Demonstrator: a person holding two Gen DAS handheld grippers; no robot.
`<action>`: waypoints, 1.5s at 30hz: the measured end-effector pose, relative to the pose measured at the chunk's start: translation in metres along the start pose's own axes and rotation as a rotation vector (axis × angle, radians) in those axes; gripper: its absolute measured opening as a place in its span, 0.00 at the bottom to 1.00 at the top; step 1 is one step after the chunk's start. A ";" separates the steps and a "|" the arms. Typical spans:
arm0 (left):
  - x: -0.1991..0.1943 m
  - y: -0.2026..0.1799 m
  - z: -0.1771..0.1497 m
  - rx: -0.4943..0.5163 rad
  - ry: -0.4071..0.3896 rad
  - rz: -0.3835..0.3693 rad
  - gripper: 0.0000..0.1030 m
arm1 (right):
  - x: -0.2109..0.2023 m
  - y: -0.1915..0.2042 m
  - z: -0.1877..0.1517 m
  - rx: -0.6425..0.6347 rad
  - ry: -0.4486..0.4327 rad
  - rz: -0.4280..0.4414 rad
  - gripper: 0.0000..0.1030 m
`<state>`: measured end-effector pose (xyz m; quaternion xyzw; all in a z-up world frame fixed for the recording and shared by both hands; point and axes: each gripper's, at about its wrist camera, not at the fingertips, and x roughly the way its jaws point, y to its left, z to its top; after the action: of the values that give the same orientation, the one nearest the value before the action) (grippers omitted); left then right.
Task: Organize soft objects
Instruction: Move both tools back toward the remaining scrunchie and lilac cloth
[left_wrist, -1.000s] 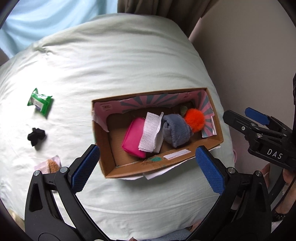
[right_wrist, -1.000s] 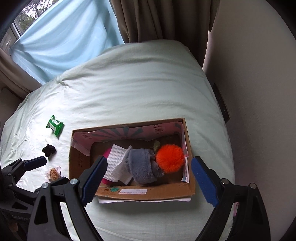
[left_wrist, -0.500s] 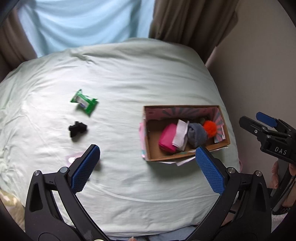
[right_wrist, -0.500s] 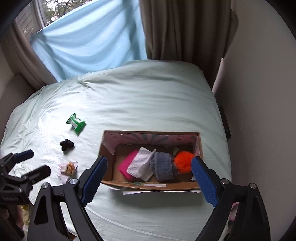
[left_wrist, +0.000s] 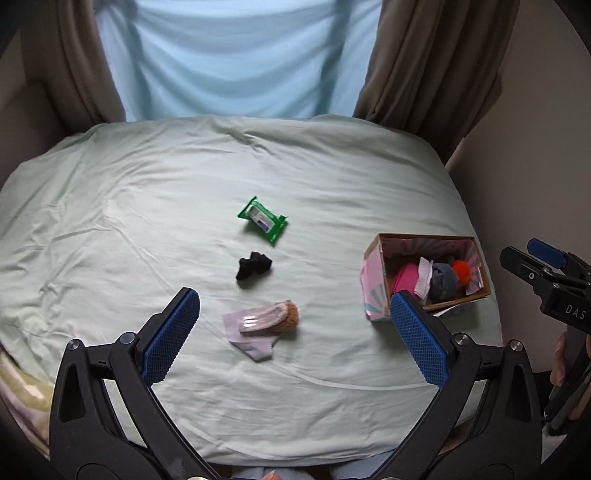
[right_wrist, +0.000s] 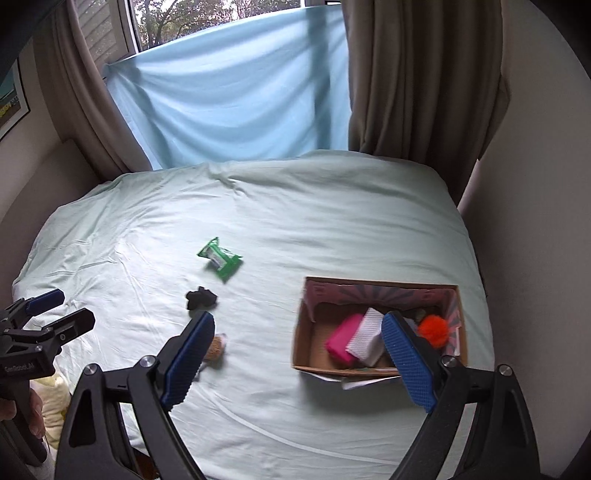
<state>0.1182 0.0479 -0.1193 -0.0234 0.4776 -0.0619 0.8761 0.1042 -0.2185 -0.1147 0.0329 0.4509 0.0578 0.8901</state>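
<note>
A cardboard box (left_wrist: 480, 291) (right_wrist: 301, 347) sits at the bed's right edge. It holds a pink item (right_wrist: 343, 338), a white cloth (right_wrist: 365, 332), a grey sock roll (left_wrist: 445, 282) and an orange pompom (left_wrist: 461, 269) (right_wrist: 434, 330). Loose on the sheet lie a green wipes pack (left_wrist: 263, 220) (right_wrist: 219, 260), a black sock (left_wrist: 254, 266) (right_wrist: 200, 297) and a brown-tipped item on a pink wrapper (left_wrist: 266, 321) (right_wrist: 216, 345). My left gripper (left_wrist: 291, 332) is open and empty, high above the wrapper. My right gripper (right_wrist: 297, 354) is open and empty, high above the bed beside the box.
The pale green bed (left_wrist: 184, 177) fills both views. A blue sheet (right_wrist: 236, 96) and brown curtains (right_wrist: 413, 74) hang behind it. A wall (left_wrist: 535, 147) runs along the right side. The other gripper shows at the frame edges (left_wrist: 546, 280) (right_wrist: 40, 332).
Both grippers have pulled up and back from the box. The left view has swung left, so the loose items now sit centred and the box looks small at the right.
</note>
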 end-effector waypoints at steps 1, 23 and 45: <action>-0.004 0.012 0.000 -0.002 -0.002 -0.003 1.00 | 0.000 0.011 0.000 -0.003 0.001 -0.002 0.88; 0.065 0.139 0.024 0.168 0.053 -0.049 1.00 | 0.088 0.144 -0.040 0.197 0.094 -0.102 0.88; 0.319 0.090 0.030 0.317 0.301 -0.131 0.92 | 0.281 0.130 -0.105 0.742 0.340 -0.200 0.87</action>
<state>0.3225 0.0952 -0.3784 0.0928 0.5846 -0.1959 0.7818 0.1745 -0.0516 -0.3866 0.2973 0.5825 -0.1905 0.7322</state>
